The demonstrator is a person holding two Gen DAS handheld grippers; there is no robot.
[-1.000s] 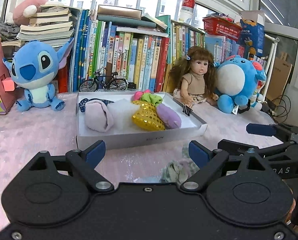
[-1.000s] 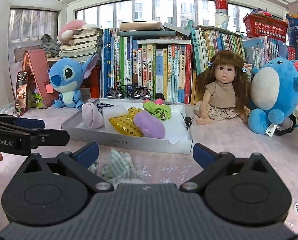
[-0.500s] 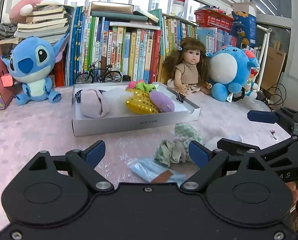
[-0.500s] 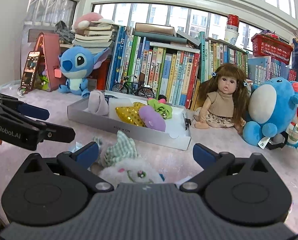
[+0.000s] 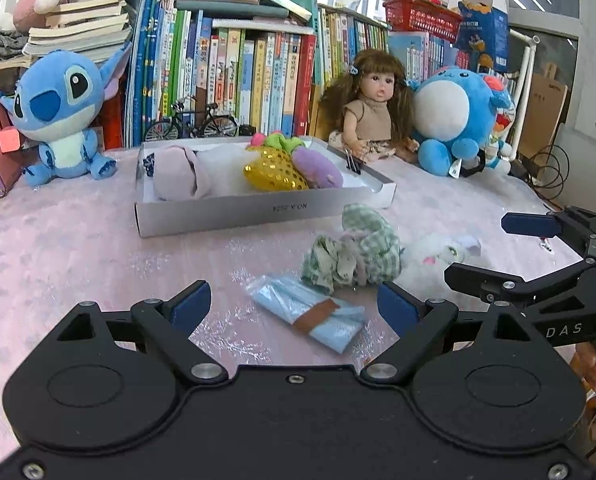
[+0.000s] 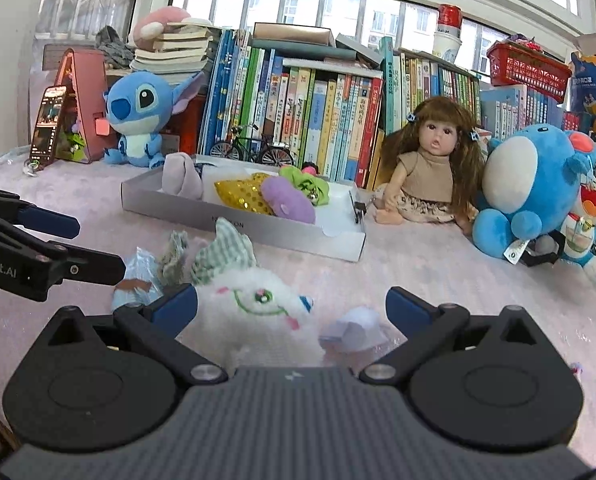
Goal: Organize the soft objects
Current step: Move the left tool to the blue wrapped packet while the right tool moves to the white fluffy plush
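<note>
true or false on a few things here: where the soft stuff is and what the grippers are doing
1. The white plush lies between the right gripper's open fingers. True.
2. The left gripper is shut on the blue packet. False: it is open, and the packet lies on the table.
3. The gold strawberry is in the tray. True.
4. The green checked cloth is in the tray. False: it lies on the table in front of it.

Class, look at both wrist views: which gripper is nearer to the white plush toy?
Right. The right gripper is open with the white plush toy lying between its fingers. The left gripper is open over the blue packet, with the toy off to its right.
</note>
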